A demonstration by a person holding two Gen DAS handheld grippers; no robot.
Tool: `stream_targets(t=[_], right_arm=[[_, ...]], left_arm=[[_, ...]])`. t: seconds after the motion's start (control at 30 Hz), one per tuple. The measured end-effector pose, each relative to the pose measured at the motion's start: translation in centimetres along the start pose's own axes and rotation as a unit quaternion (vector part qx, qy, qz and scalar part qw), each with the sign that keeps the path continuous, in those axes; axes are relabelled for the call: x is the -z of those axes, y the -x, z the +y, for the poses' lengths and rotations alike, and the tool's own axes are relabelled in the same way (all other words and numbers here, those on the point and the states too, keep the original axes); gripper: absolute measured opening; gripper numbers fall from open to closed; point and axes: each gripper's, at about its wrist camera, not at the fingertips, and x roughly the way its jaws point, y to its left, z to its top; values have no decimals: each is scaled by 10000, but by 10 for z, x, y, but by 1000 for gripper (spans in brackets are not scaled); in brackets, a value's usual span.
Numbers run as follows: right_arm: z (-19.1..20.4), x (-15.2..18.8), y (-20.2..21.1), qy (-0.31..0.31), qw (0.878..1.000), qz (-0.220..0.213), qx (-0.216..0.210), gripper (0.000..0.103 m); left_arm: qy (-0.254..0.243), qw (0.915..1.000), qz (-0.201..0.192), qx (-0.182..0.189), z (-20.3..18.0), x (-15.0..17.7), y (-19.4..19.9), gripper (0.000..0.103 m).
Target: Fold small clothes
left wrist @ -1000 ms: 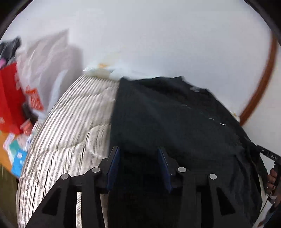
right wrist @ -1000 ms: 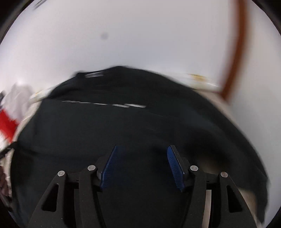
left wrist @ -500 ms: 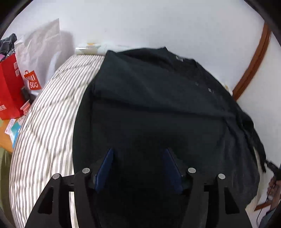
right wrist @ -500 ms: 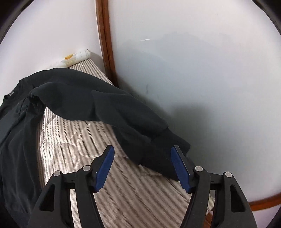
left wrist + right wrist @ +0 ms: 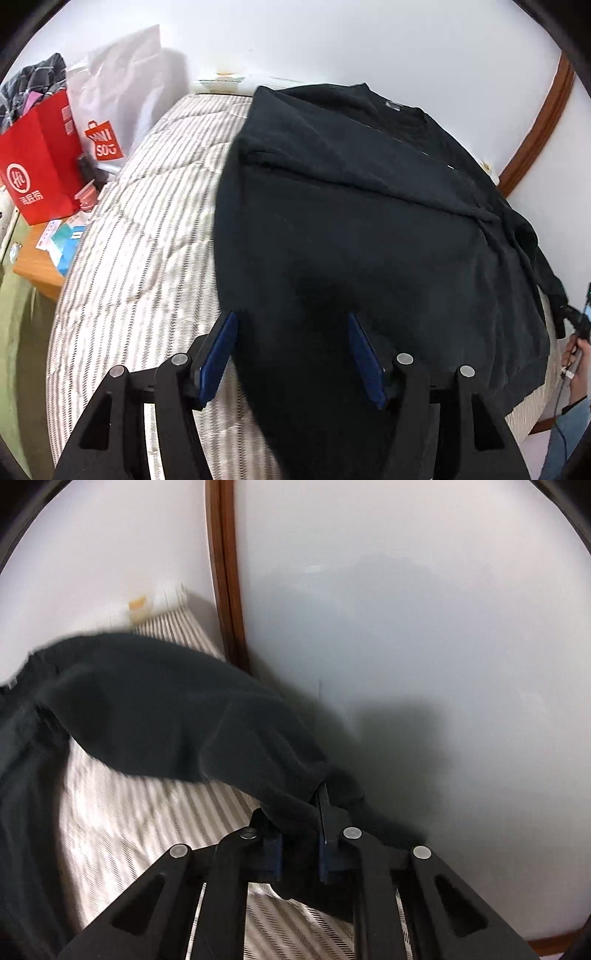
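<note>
Black sweatshirt [image 5: 369,229] lies spread on the striped mattress [image 5: 140,236], one sleeve already folded across its chest. Right gripper [image 5: 300,834] is clenched on the other sleeve [image 5: 207,731], off the mattress's wall-side edge — likely to fold it inward. Left gripper [image 5: 291,354] hovers over the hem, jaws apart, holding nothing — likely ready to pin the hem.

Black sweater [image 5: 369,221], grey-and-white striped bedcover [image 5: 140,236], red bag [image 5: 40,162], brown door frame [image 5: 225,572]
</note>
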Motion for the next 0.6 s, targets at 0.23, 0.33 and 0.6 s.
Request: stream_targets(t=[0.23,0.33,0.6], right_arm=[[73,-43,93,317,9928,-1006,-566,12],[122,-53,129,551,9859,-1215,-1010,12],[292,-64,197,1395,9518,-1529,-2264,12]], left_arm=[[-97,9998,-55,-175,8,4,-6,60],[-360,9963,-132,-773,5,6,-10,60],[-501,9956,-339,-711,16,12,-14,66]])
